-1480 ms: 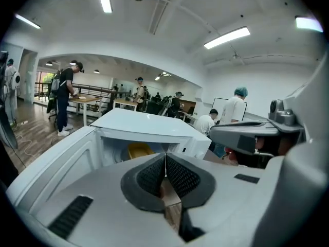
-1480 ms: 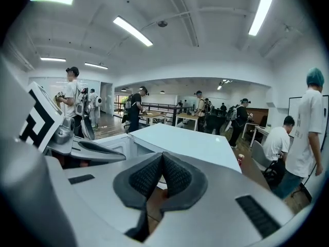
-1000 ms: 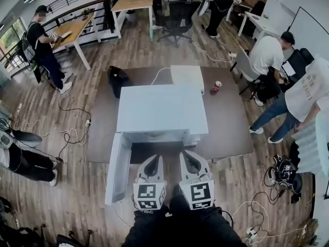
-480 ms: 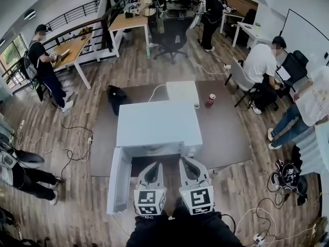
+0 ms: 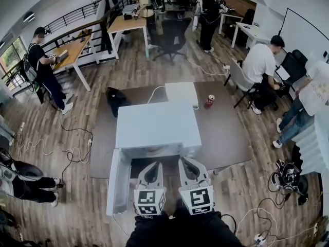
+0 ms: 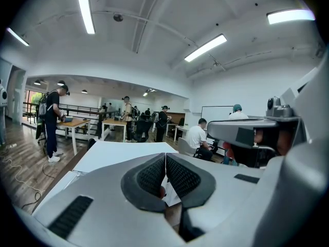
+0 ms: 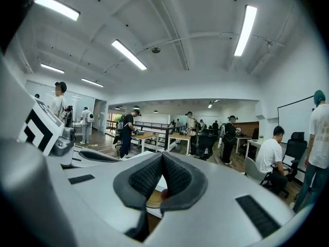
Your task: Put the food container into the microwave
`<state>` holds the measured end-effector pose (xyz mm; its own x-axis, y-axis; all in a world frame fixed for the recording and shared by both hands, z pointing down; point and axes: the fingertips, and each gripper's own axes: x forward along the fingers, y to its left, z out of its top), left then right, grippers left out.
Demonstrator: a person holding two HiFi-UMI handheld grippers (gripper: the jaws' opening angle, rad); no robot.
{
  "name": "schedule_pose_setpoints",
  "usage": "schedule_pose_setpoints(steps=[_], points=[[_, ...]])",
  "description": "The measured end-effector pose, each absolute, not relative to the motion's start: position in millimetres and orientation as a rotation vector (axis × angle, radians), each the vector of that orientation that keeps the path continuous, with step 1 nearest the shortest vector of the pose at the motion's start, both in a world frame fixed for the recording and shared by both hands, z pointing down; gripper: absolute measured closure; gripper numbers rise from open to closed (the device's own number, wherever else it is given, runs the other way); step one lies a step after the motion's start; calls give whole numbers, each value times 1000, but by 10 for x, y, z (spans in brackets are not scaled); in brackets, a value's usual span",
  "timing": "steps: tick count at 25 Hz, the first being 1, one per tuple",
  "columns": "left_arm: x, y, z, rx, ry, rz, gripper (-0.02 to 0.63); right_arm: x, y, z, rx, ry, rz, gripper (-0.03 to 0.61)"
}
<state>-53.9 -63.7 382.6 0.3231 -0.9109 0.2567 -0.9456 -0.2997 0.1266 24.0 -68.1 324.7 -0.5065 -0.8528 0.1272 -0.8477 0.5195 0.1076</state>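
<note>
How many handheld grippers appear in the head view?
2. The left grey two-jaw gripper is at bottom centre; the right grey two-jaw gripper is just beside it. Both have their jaws together.

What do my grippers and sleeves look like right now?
Left gripper and right gripper: pale grey tapering shells, each with a white cube bearing black square markers. Pads are black and dimpled. The clothing behind them is dark.

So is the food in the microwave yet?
The door of the microwave already stands open. The left gripper and right gripper hang before it, jaws shut on nothing. No food container shows in any view, so whether it is inside or still to fetch cannot be told.
</note>
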Motion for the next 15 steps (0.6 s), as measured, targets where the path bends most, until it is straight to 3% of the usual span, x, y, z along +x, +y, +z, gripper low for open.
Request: schedule_pose_setpoints(steps=[15], points=[[-424, -674, 3878, 2344, -1674, 205, 580, 321, -720, 3261, 1444, -2594, -63, 557]])
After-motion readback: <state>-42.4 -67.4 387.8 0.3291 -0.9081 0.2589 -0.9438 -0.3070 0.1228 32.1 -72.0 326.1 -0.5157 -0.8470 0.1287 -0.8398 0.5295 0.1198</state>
